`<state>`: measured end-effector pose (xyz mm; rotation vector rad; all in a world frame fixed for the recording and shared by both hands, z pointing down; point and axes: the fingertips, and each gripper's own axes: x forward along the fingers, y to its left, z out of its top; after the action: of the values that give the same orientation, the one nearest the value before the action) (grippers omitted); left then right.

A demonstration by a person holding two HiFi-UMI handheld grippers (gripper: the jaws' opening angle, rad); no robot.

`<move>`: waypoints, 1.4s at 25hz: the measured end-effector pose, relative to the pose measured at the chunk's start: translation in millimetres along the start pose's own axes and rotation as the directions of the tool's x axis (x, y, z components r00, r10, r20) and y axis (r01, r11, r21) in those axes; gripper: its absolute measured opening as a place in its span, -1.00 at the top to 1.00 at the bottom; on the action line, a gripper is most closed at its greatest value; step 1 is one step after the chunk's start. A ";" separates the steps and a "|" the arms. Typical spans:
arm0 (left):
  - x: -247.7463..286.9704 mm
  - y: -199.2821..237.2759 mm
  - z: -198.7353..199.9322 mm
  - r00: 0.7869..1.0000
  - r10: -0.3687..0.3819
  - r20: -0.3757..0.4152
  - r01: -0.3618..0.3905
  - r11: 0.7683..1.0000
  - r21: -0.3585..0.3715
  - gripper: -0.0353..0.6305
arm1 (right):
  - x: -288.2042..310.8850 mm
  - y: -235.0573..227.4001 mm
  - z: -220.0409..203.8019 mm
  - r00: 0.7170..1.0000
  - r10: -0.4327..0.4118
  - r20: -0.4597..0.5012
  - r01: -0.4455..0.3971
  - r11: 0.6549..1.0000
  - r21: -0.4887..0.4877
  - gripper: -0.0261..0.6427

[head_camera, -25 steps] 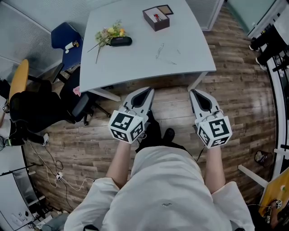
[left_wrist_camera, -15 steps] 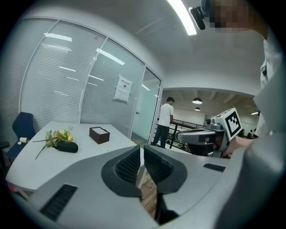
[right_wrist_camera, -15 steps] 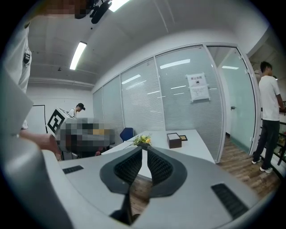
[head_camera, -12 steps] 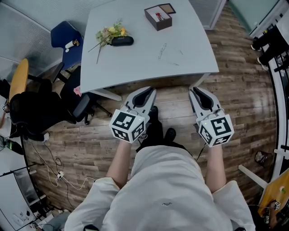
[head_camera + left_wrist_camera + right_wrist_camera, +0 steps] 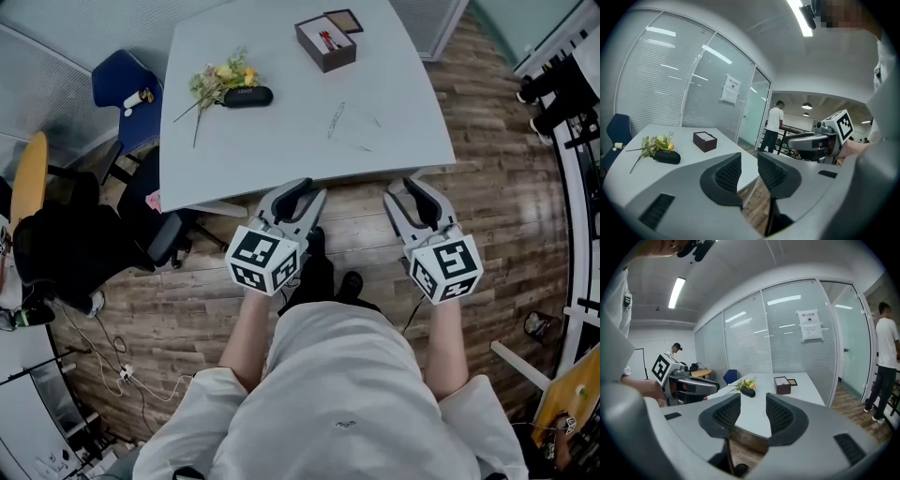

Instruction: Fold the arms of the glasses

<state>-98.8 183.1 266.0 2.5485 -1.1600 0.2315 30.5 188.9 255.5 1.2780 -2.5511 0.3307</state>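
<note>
The glasses point(image 5: 339, 120), thin and hard to make out, lie on the right half of the grey tabletop point(image 5: 281, 141), a little back from its near edge, with bare surface all around them. Whether their arms are open or folded cannot be told.

The left gripper point(image 5: 300, 190) and the right gripper point(image 5: 410, 187) hang side by side above the wooden floor point(image 5: 506, 169), their tips just at the near edge of the tabletop and well apart from the glasses. Both have just been opening. Each one's jaws stand apart with nothing between them, which the left gripper view point(image 5: 749, 171) and the right gripper view point(image 5: 752, 411) both show.

Near the far right corner stands a dark brown box point(image 5: 325, 43), open, with its lid point(image 5: 343, 20) just beside it. Toward the left edge lies a bunch of flowers point(image 5: 217, 82), and a black case point(image 5: 247, 96) touches its blooms on the near side.

A blue chair point(image 5: 114, 84) stands past the left edge, and a black chair point(image 5: 80, 248) is off the near left corner. A person point(image 5: 774, 124) stands in the background beyond the glass wall.
</note>
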 end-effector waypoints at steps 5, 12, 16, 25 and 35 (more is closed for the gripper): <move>22.5 25.5 8.6 1.000 -0.014 -0.002 0.014 1.000 -0.009 0.53 | 26.1 -14.5 6.8 1.000 -0.016 -0.017 0.016 1.000 0.006 0.39; 49.2 56.5 23.0 0.999 -0.046 -0.018 0.046 0.999 -0.003 0.47 | 58.5 -32.2 22.7 0.999 -0.041 -0.025 0.042 0.999 0.009 0.30; 62.3 71.8 29.8 0.997 -0.073 -0.028 0.073 0.997 -0.002 0.47 | 74.1 -39.9 29.0 0.998 -0.064 -0.027 0.065 0.998 0.019 0.27; 90.2 103.5 35.7 0.990 -0.136 -0.049 0.136 0.991 -0.004 0.47 | 102.8 -53.3 34.3 0.990 -0.131 -0.043 0.132 0.991 0.036 0.25; 107.0 126.2 20.1 0.975 -0.200 -0.102 0.198 0.980 -0.030 0.48 | 126.6 -52.6 19.2 0.980 -0.180 -0.090 0.185 0.981 0.058 0.26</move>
<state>-123.8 23.3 306.2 2.5783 -0.8578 0.2986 -2.5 57.7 284.5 1.4770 -2.3490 0.4239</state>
